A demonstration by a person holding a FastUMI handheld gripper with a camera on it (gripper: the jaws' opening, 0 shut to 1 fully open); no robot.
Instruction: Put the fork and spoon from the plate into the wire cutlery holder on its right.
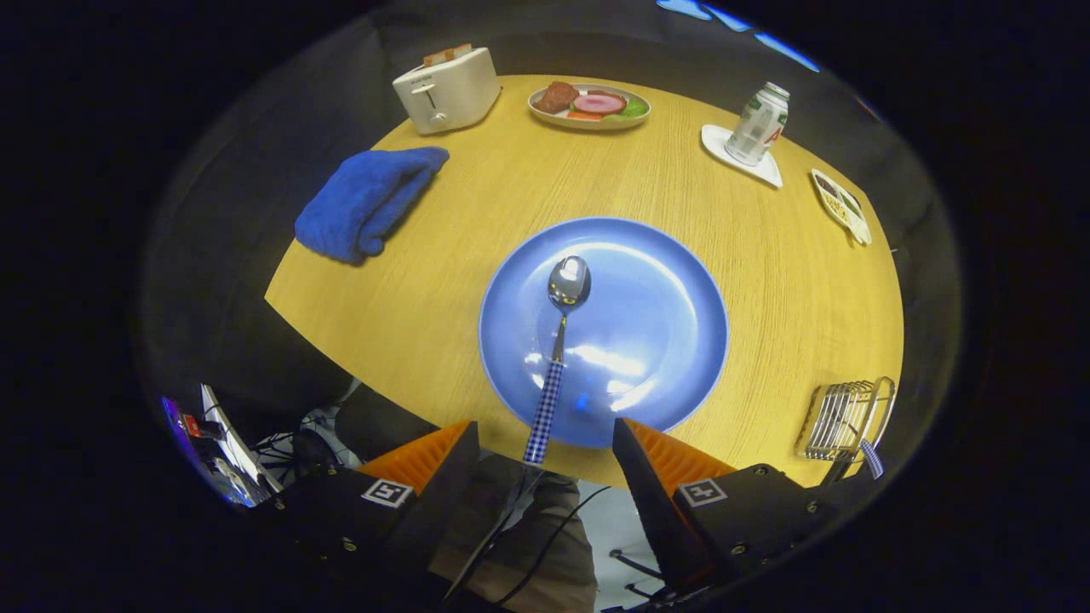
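I see the gripper (545, 443) with its two fingers spread wide, holding nothing and touching nothing. The inner faces of the fingers (426, 455) show a ribbed, sawtooth surface. Each finger block carries a square printed marker.

The spoon (558, 358) lies between the fingers and just ahead of them. Its handle end points back toward the gap between the fingertips and overhangs the near rim of the plate; its bowl points away from me. The bowl is polished metal and reflects light. The handle is wrapped in a fine checked pattern, blue and white.

The plate (664, 281) is round, glossy and blue, with bright glare patches on its surface. Its near rim sits level with the fingertips. It rests on a round wooden table (477, 204) with a visible straight grain.

The wire cutlery holder (843, 419) stands beside the right-hand finger, to the right of the plate and apart from it. It is made of thin, bright metal rods set in parallel. A checked handle (870, 458), matching the spoon's, sticks out at its near side; I cannot tell which utensil it belongs to.

Beyond the fingers, on the far side of the table, I see a folded blue towel (366, 203), a cream toaster (446, 88), a dish of food (589, 106) and a can (757, 124) on a white coaster.
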